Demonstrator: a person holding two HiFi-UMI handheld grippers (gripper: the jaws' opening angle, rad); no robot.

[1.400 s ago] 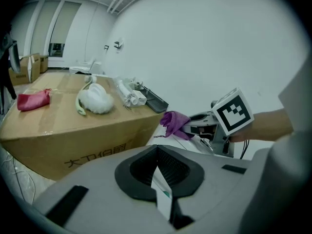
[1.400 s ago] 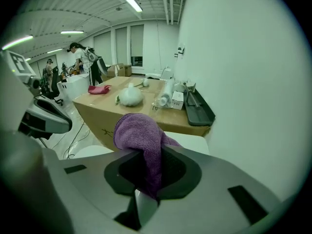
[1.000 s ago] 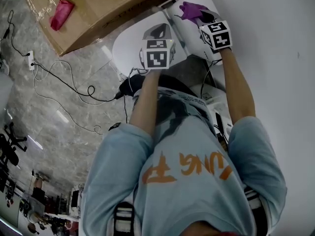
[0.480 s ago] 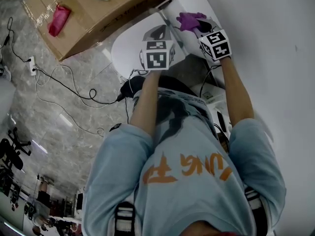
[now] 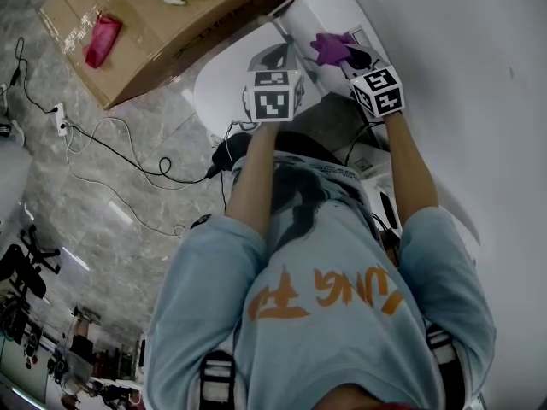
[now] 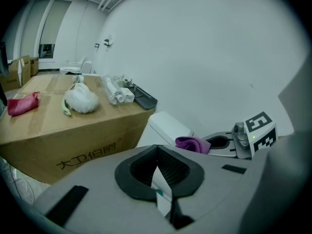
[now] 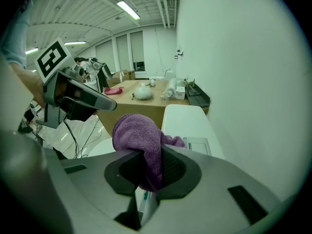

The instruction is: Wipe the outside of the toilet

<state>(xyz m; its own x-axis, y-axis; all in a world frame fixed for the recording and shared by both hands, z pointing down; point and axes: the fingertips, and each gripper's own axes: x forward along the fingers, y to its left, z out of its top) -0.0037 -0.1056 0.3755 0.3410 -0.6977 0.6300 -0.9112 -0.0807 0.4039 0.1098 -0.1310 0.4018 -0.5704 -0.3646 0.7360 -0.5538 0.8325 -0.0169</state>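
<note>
The right gripper (image 7: 146,172) has its jaws clamped on a purple cloth (image 7: 138,135), held at the tank of the white toilet (image 7: 187,121), near the top centre of the head view. Just left of it, the left gripper (image 6: 157,172) has its jaws pressed together, with nothing between them. A cardboard box (image 5: 171,15) sits at upper left.

You wear a pale blue, short-sleeved T-shirt (image 5: 342,246) with orange lettering (image 5: 325,290) across it (too warped to read). Your left gripper (image 6: 157,165) and right gripper (image 7: 146,167) have grey shells with black ribbed pads, and each carries a white cube (image 5: 273,94) of black square markers.
</note>
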